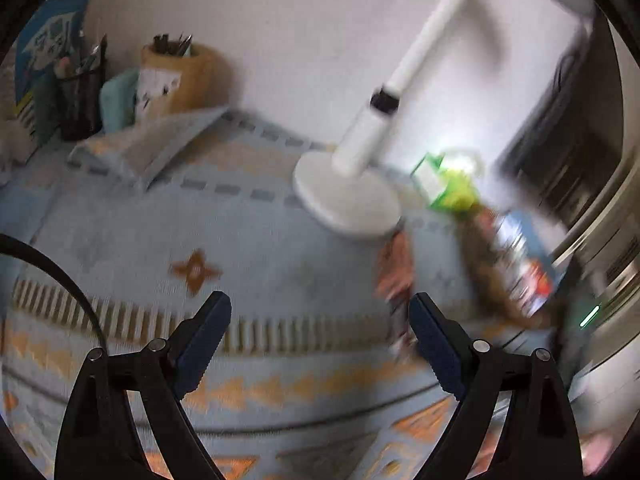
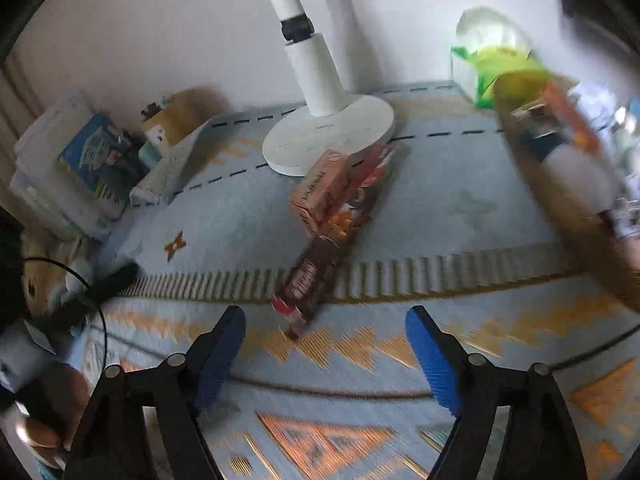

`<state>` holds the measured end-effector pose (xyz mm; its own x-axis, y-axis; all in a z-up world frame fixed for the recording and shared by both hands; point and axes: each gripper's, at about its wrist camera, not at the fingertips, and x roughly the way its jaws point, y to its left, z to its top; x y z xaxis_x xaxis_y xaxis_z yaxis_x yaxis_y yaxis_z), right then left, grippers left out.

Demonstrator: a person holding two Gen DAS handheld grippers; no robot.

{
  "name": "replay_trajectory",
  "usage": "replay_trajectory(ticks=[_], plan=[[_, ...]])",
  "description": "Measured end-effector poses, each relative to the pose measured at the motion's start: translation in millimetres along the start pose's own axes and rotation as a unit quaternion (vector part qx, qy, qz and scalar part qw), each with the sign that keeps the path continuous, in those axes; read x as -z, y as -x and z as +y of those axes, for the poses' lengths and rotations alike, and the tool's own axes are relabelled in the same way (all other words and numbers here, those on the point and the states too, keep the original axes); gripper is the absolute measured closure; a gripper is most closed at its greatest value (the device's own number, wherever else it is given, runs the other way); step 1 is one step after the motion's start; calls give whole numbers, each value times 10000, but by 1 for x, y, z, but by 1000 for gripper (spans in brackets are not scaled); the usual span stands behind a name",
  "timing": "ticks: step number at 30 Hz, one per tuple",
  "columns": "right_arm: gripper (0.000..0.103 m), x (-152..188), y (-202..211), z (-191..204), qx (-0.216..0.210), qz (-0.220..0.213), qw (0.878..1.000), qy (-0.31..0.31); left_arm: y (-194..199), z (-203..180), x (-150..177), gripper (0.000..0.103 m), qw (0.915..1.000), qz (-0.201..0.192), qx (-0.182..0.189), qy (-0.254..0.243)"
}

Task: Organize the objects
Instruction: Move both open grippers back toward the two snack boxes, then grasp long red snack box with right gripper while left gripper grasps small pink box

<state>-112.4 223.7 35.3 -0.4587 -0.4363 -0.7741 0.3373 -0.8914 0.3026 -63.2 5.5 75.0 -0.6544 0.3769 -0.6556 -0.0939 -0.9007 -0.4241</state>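
Note:
A row of snack boxes lies on the patterned blue cloth point(image 2: 440, 208). It is made up of an orange carton point(image 2: 320, 188), a red box point(image 2: 368, 184) beside it and a long brown box point(image 2: 308, 280) nearest me. My right gripper point(image 2: 325, 312) is open. The brown box's near end sits just past its blue fingertips point(image 2: 420, 328), untouched. In the left wrist view the same boxes point(image 1: 394, 276) are blurred, just beyond the right finger. My left gripper point(image 1: 320, 297) is open over bare cloth with nothing in it.
A white lamp base point(image 2: 332, 136) stands behind the boxes. A green bag point(image 2: 500, 68) and a blurred brown container of items point(image 2: 560, 184) are at the right. Pen holders point(image 1: 80, 96), a tan box point(image 1: 180, 76) and stacked books point(image 2: 92, 160) fill the back left. A black cable point(image 2: 102, 320) curves at the left.

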Motion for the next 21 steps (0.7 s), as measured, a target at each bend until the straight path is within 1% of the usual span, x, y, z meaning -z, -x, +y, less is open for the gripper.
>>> replay_trajectory(ticks=[2, 4, 6, 7, 9, 10, 12, 13, 14, 16, 17, 19, 21], plan=[[23, -4, -11, 6, 157, -109, 9998, -19, -11, -5, -17, 13, 9997, 59, 226, 52], [25, -7, -21, 10, 317, -140, 9994, 18, -29, -15, -26, 13, 9993, 102, 370, -43], [27, -9, -32, 11, 370, -44, 9993, 82, -54, -27, -28, 13, 9985, 291, 431, -174], [29, -10, -32, 12, 412, -72, 9990, 169, -66, -33, -28, 13, 9977, 406, 495, -230], [34, -10, -31, 14, 620, -95, 9972, 399, -86, -46, -25, 14, 9961, 577, 572, -346], [35, -10, -29, 11, 703, -93, 9965, 450, -93, -52, -23, 14, 9955, 635, 569, -409], [41, -10, -25, 0, 974, -60, 9940, 495, -104, -61, -19, 14, 9947, 698, 503, -570], [42, -8, -22, -7, 1030, -55, 9937, 442, -108, -65, -17, 14, 9942, 711, 494, -644], [43, -7, -17, -19, 1061, -74, 9939, 300, -112, -67, -14, 14, 9935, 723, 511, -714], [43, -3, -6, -40, 1118, -257, 9934, -3, -117, -69, -10, 14, 9929, 713, 483, -815], [44, -1, -2, -48, 1096, -330, 9934, -102, -121, -70, -7, 14, 9930, 687, 379, -882], [44, 2, 4, -59, 694, -454, 9961, -303, -127, -70, -4, 14, 9928, 664, 104, -996], [44, 3, 5, -61, 595, -474, 9966, -321, -131, -66, -3, 14, 9919, 682, -180, -1061]])
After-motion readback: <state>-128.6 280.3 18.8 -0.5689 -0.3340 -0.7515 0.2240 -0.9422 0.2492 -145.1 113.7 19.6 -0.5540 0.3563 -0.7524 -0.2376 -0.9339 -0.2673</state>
